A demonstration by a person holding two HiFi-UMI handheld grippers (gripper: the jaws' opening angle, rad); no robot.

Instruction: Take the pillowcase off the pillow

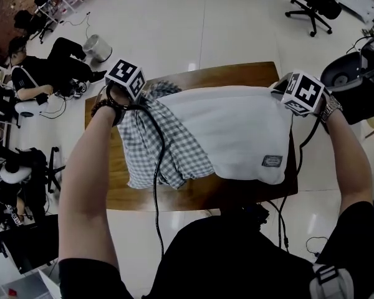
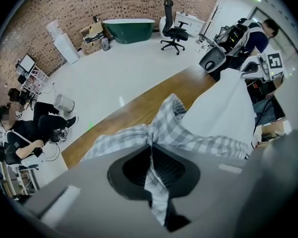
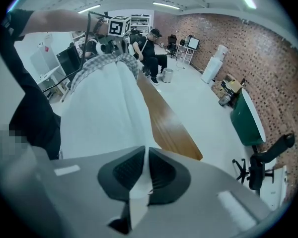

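Your left gripper (image 2: 150,144) is clamped shut on the checked pillowcase (image 1: 159,145), with a fold of it pinched between the pads. Your right gripper (image 3: 145,157) is closed on the white pillow (image 1: 237,126) at its right end. The pillow lies across the wooden table (image 1: 199,198), most of it bare, and the pillowcase is bunched over its left end.

For this pull, I'd say anchor with the right and draw the left straight out to the left, along the pillow's length and low to the table. That way the cloth should slide off rather than snag on the left corners. If the pillow drags along, the right grip is probably the weak point.

The head view alone shows how much pillowcase is left on. Only the left gripper view shows checked cloth between those pads, and only the right gripper view shows white fabric between its own.
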